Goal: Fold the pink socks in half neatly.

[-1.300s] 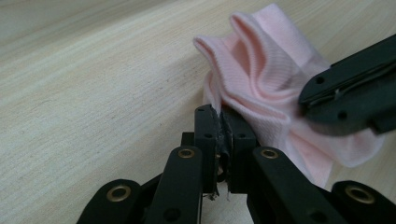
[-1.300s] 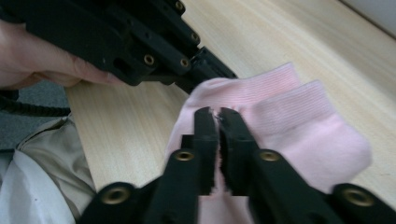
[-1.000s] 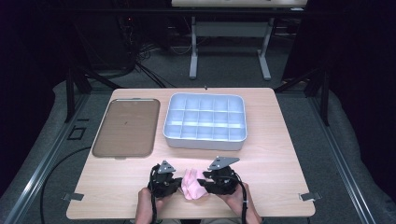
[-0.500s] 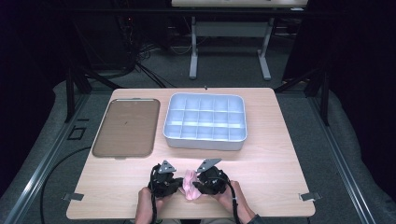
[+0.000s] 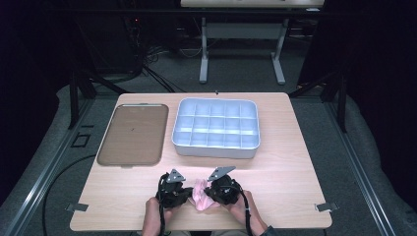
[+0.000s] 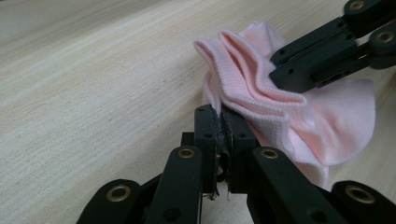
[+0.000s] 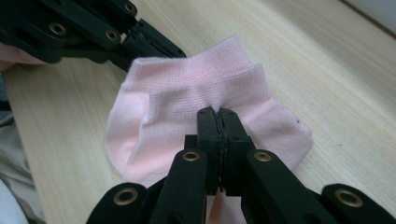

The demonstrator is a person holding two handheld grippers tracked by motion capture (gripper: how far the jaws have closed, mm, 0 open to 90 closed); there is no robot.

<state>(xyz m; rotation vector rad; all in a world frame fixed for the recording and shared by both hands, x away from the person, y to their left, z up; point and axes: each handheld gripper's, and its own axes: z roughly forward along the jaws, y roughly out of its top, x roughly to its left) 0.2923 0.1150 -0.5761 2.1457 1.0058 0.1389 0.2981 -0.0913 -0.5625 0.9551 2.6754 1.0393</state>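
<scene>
A pair of pink socks was held at the near edge of the wooden table, between the two grippers. The left gripper was seen with its jaws pressed together on the ribbed cuff edge of the socks, at their left side. The right gripper was likewise clamped, its jaws closed on the cuff of the upper sock, at the right side. In the high view, both grippers were held close together, each in a hand. Farther off, a brown tray lay at the left, and a pale compartment box stood just right of it.
</scene>
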